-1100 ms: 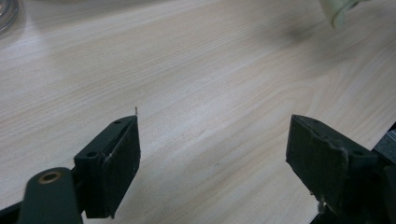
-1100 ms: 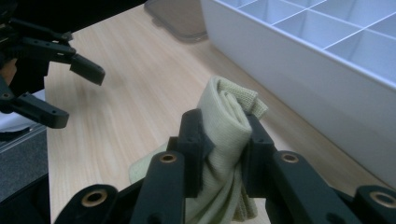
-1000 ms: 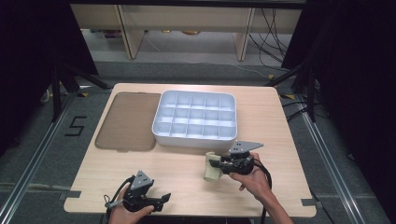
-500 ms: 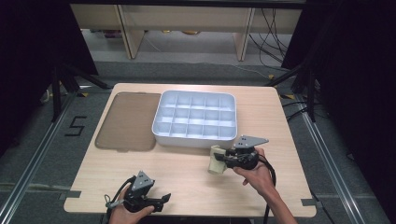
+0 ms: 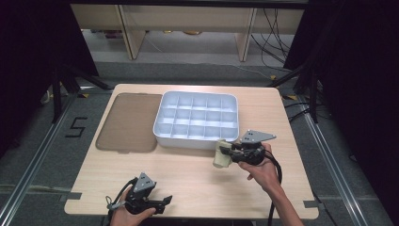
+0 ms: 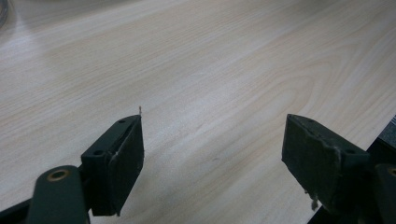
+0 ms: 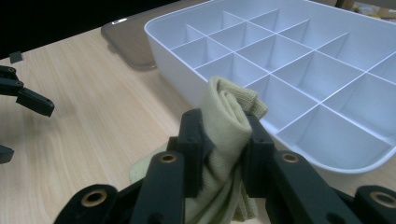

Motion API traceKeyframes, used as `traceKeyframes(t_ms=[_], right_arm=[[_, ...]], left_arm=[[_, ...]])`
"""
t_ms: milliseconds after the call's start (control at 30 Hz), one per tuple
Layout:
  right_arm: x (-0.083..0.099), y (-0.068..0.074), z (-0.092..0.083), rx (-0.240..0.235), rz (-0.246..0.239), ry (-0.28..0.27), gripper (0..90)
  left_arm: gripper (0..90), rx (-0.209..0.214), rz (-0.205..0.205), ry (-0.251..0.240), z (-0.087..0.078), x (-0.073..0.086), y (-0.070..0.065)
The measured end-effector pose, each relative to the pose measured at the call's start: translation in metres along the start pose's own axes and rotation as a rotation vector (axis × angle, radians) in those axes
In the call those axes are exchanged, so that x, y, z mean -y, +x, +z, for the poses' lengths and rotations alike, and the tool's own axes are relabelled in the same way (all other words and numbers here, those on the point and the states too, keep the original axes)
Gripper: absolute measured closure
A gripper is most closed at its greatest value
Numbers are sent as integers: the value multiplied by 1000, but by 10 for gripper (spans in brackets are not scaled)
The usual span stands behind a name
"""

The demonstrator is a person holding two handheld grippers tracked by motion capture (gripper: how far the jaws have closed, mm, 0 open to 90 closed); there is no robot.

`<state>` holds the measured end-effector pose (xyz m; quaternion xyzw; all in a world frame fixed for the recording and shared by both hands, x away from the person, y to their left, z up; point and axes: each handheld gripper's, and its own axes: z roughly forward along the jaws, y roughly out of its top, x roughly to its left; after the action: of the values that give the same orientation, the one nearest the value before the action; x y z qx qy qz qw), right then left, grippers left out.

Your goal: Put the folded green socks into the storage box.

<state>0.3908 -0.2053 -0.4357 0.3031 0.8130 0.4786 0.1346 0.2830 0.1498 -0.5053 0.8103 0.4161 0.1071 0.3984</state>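
A: Right tongs [image 7: 223, 140] are clamping a rolled, pale yellow-green knit cloth [image 7: 227, 121], probably a sock. The jaws are pinching it across the middle of the roll, with the fold standing up between the pads and loose ends hanging below.

B: Where is it sitting relative to the tray?

A: In the high view the cloth [image 5: 220, 157] is hanging off the table [image 5: 188, 174], just in front of the near right corner of the white divided organizer tray [image 5: 162, 136], not over any compartment yet. Brown lid [image 5: 127, 123] is lying flat to the tray's left.

B: Handling notes?

A: Judging it light, soft and compressible. The knit is giving under the pads and bulging above them, so it is not slippery, but it is floppy: the roll could be loosening if pinched near one end. The mid-roll grip, across all layers, looks like the right place. Nothing fragile here. The dangling tail may be catching on a divider wall when it goes down; from this angle I cannot tell how far it hangs.

B: Left side?

A: Left tongs [image 6: 212, 161] are standing wide open over bare wood with nothing between the jaws. In the high view the left tongs [image 5: 157, 203] are resting near the table's front edge, well apart from the cloth.
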Motion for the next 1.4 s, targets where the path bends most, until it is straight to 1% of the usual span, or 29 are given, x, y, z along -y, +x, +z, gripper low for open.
traceKeyframes(t_ms=[33,67,100,133,200,233,300,333,367,400,433,500,533,567,700,767,800,833,867,900,933,967,1000,1100,1133,1167,1300,1333,1400], right_arm=[[0,0,0,0,0,0,737],[-1,0,1,-14,19,-11,738],[-1,-1,-1,-2,14,-2,737],[-2,-3,0,8,-9,-20,737],[-4,-4,-2,11,6,-20,737],[-4,-4,-4,16,22,-9,737],[-6,-6,-6,20,8,-20,737],[-8,-9,-8,34,-11,-40,737],[-8,-9,-8,34,-11,-40,737],[-11,-10,-10,53,-16,-45,737],[-12,-11,-11,57,-6,-49,736],[-14,-12,-12,51,-5,-57,736],[-18,-15,-14,69,-21,-73,736],[-20,-15,-16,71,-10,-70,736],[-26,-18,-20,79,-14,-75,736],[-29,-19,-20,85,-13,-92,736],[-31,-20,-20,95,-9,-97,736],[-31,-20,-20,95,-9,-97,736],[-32,-24,-20,101,-34,-91,736],[-32,-24,-20,101,-34,-91,736],[-32,-24,-18,112,-11,-94,736],[-32,-24,-18,112,-11,-94,736],[-33,-30,-17,123,-51,-94,736],[-33,-32,-15,142,-42,-96,736],[-33,-31,-15,135,-18,-76,736],[-34,-34,-14,144,-37,-79,736],[-36,-37,-11,164,-9,-78,736],[-38,-41,-8,177,-16,-85,736],[-39,-44,-6,184,-18,-61,736]], left_arm=[[205,0,0,0,0,0,0],[205,-1,4,9,-1,0,0],[205,-3,3,9,-1,0,0],[205,-4,4,11,0,0,0],[206,-8,-2,0,1,0,0],[206,-7,29,27,-1,0,2],[207,-7,34,31,-1,-1,2],[207,-8,31,27,-1,-1,2],[207,-8,31,27,-1,-1,2],[207,-8,26,29,0,0,2],[207,-1,17,43,-1,0,3],[207,-6,17,39,-1,0,3],[207,-15,-6,2,1,0,1],[207,-14,-9,8,1,0,1],[207,-10,-26,11,1,0,2],[207,-17,-11,19,1,0,2],[207,-16,18,26,0,0,4],[207,-16,18,26,0,0,4],[207,-21,-10,22,1,0,3],[207,-21,-10,22,1,0,3],[207,-17,5,16,0,0,3],[207,-17,5,16,0,0,3],[207,-12,30,44,-2,-1,5],[207,-15,23,34,-1,0,5],[207,-14,29,38,-1,0,5],[207,-15,26,35,-1,0,5],[207,-13,16,30,0,0,4],[207,-12,-24,6,2,1,2],[207,-14,29,38,-1,0,5]])
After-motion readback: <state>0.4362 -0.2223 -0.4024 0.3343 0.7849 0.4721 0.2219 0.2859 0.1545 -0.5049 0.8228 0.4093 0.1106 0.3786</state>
